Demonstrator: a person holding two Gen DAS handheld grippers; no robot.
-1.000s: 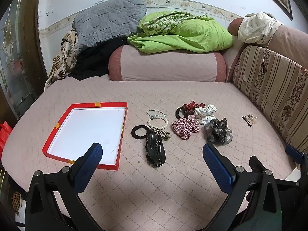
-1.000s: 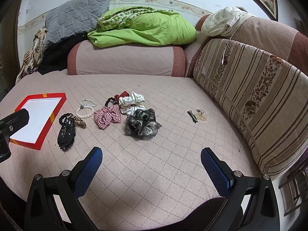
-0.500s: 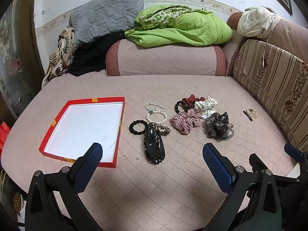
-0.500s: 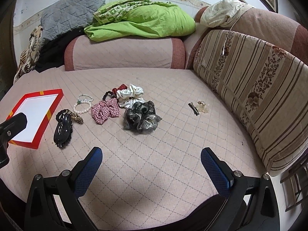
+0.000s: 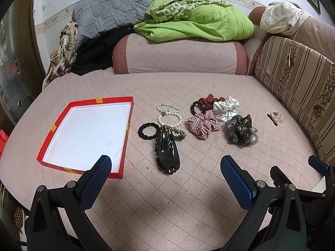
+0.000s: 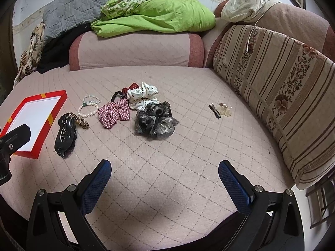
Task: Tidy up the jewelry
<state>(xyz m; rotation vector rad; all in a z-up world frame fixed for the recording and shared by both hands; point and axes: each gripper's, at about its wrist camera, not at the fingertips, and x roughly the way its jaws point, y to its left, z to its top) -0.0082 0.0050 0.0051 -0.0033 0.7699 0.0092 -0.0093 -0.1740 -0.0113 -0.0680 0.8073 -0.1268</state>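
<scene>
Closing in over the last second, both views show the pieces larger and lower in frame, so the grippers are nearing the jewelry while nothing has been lifted and the red tray (image 5: 128, 125) is bare. The left gripper (image 5: 165, 164) hovers low with fingers spread, empty, aimed at the black claw clip (image 5: 167, 152) just beside the tray. The right gripper (image 6: 164, 167) hovers likewise, spread and empty, short of the grey scrunchie (image 6: 155, 120).

Tray (image 5: 48, 144): frame left, on the sofa seat (image 5: 188, 198).
Hair claw (image 5: 167, 150): just right of tray.
Bracelets (image 5: 169, 116): behind claw.
Scrunchies (image 5: 222, 119): centre right.
Small clips (image 5: 275, 117): far right, near backrest (image 5: 297, 87).
</scene>
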